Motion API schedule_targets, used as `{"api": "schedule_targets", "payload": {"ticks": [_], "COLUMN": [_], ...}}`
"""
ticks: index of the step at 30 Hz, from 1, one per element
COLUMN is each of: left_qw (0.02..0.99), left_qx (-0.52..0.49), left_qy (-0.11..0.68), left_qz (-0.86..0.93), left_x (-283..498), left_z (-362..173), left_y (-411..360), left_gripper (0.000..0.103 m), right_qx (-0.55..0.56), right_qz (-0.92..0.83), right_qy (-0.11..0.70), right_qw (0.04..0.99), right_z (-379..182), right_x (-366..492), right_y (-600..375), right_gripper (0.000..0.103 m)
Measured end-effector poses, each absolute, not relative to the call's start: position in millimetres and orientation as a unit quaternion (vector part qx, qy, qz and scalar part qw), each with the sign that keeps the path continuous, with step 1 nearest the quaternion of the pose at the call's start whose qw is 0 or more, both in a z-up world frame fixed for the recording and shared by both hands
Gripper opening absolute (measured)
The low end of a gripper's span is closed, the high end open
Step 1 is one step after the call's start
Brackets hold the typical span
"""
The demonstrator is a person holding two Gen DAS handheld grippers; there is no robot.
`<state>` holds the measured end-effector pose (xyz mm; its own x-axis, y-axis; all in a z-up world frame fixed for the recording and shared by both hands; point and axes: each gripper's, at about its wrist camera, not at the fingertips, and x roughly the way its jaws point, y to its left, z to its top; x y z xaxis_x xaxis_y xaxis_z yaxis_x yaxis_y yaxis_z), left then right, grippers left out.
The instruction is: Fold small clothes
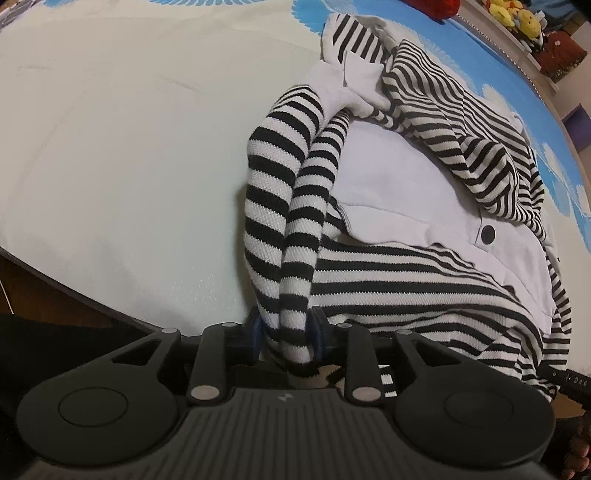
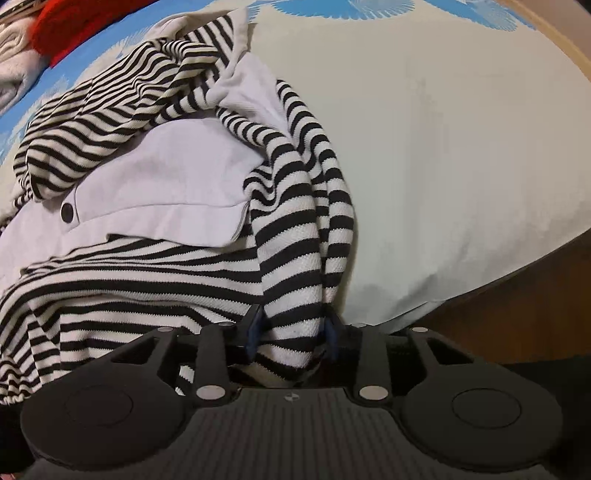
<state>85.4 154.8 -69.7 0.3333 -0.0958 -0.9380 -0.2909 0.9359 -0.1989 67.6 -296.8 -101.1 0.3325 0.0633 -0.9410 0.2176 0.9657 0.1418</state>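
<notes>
Striped garment (image 1: 399, 273), black and white with plain white panels and a dark snap button (image 1: 488, 233), is shown crumpled on a pale bedspread (image 1: 129, 166) printed with blue feather-like motifs; its lower edge lies nearest both cameras. In the left wrist view, a bunched striped fold is seen rising between the blue-padded fingers (image 1: 317, 328) of the left gripper (image 1: 286, 334); the jaws are parted around the cloth, with fabric filling the gap and touching both pads, though whether it is still pinched cannot be told. In the right wrist view, a second striped fold is likewise seen between the fingers (image 2: 255, 326) of the right gripper (image 2: 293, 330); the jaws are partly spread, with cloth against both pads, and a firm grip cannot be confirmed. A red item (image 2: 74, 26) is visible beyond the garment at the far edge of the bedspread; yellow plush toys (image 1: 517, 16) are seen on a ledge beyond the bed.
</notes>
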Motion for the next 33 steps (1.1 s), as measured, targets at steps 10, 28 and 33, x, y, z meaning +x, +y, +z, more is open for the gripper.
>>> {"api": "schedule_targets", "payload": {"ticks": [10, 28, 33], "left_qw": [0.814, 0.852, 0.863], "left_qx": [-0.150, -0.115, -0.117], "left_qy": [0.559, 0.509, 0.490], "left_qz": [0.054, 0.039, 0.032], "left_x": [85.6, 72.9, 67.6], "left_z": [-61.7, -27.3, -10.6], "left_y": [150.0, 142.3, 141.7], "left_gripper": [0.009, 0.007, 0.006], "right_qx": [0.147, 0.171, 0.159], "right_qz": [-0.041, -0.020, -0.010], "right_qy": [0.538, 0.422, 0.404], "right_qw": [0.829, 0.890, 0.901], "right_z": [-88.6, -38.6, -29.3], "right_x": [64.6, 48.3, 43.0], "right_y": [-305.4, -316.1, -314.7], "right_gripper": [0.014, 0.012, 0.012]}}
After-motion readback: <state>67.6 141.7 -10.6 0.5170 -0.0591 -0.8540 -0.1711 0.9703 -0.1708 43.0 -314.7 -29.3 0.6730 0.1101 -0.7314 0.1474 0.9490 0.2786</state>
